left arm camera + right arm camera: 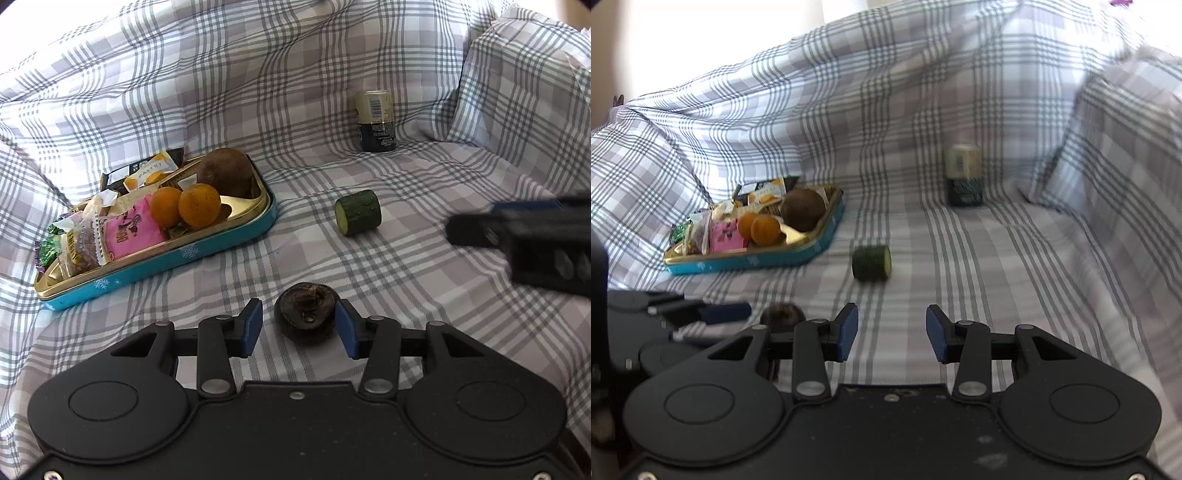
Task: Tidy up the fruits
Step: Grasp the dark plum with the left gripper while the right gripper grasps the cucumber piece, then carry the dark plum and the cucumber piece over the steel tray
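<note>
A dark purple round fruit [307, 312] lies on the checked cloth between the open fingers of my left gripper [299, 326]; the right pad touches or nearly touches it, the left pad stands apart. It shows partly in the right wrist view [783, 314]. A cut green cucumber piece [358, 212] [871, 263] lies further ahead. A teal tin tray [236, 240] [827, 236] at the left holds two oranges [199, 205] [764, 229], a brown round fruit [226, 171] [803, 209] and snack packets. My right gripper [892, 332] is open and empty.
A can [376, 122] [963, 175] stands at the back against the draped cloth. A checked pillow [524, 92] [1123, 140] sits at the right. The right gripper's body [524, 240] appears blurred at the right edge of the left wrist view.
</note>
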A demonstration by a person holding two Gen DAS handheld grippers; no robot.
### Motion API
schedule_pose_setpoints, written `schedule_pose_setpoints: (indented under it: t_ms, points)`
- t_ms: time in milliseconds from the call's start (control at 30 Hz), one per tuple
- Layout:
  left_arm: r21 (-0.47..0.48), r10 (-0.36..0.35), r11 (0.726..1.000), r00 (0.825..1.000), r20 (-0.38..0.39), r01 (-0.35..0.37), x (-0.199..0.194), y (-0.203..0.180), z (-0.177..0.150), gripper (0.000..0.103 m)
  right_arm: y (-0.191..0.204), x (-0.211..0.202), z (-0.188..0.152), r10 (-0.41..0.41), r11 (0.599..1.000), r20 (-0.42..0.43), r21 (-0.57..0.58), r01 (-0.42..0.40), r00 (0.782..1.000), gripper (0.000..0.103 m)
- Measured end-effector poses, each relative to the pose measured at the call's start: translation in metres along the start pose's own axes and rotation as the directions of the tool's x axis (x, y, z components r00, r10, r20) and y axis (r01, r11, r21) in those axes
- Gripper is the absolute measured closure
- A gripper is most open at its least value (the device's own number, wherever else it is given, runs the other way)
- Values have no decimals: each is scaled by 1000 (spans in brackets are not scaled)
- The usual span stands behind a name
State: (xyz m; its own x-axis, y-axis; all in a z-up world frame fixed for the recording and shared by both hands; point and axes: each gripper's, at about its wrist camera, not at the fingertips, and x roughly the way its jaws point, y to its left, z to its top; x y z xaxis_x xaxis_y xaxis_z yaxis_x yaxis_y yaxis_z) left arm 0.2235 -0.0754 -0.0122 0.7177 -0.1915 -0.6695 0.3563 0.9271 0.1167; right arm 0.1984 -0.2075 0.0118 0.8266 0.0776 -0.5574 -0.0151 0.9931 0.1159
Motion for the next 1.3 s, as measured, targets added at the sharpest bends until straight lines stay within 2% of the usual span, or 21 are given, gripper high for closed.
schedule_pose_setpoints:
  t_ms: [133, 300, 767, 867, 967, 1133, 1300]
  points:
    - [1, 3, 1000, 1000, -1, -3, 2, -1, 1, 49, 2, 24, 22, 34, 999, -13, 0, -34, 999, 59]
    - [-9, -5, 1000, 1000, 1, 5, 4, 0, 1, 48, 10, 58, 38, 34, 999, -37, -28, -35, 999, 59]
    - [-57, -33, 998, 999, -8, 33, 16, 9, 1, 48, 29, 120, 34, -31, 991, -88, -134, 19, 996, 57]
    - [-55, -25, 998, 1000, -14, 24, 19, 8, 1, 48, 27, 123, 33, -49, 990, -83, -132, 38, 995, 59]
    - [-51, -21, 999, 1000, -13, 20, 20, 9, 1, 48, 22, 120, 33, -23, 993, -96, -119, 12, 995, 69]
    - [-42, -9, 999, 1000, -10, 9, 20, 9, 0, 48, 18, 104, 27, -58, 991, -93, -129, 46, 994, 69]
    - [-28, 1, 1000, 1000, -15, -1, 24, 8, 0, 48, 9, 84, 17, -68, 995, -113, -78, 60, 991, 69]
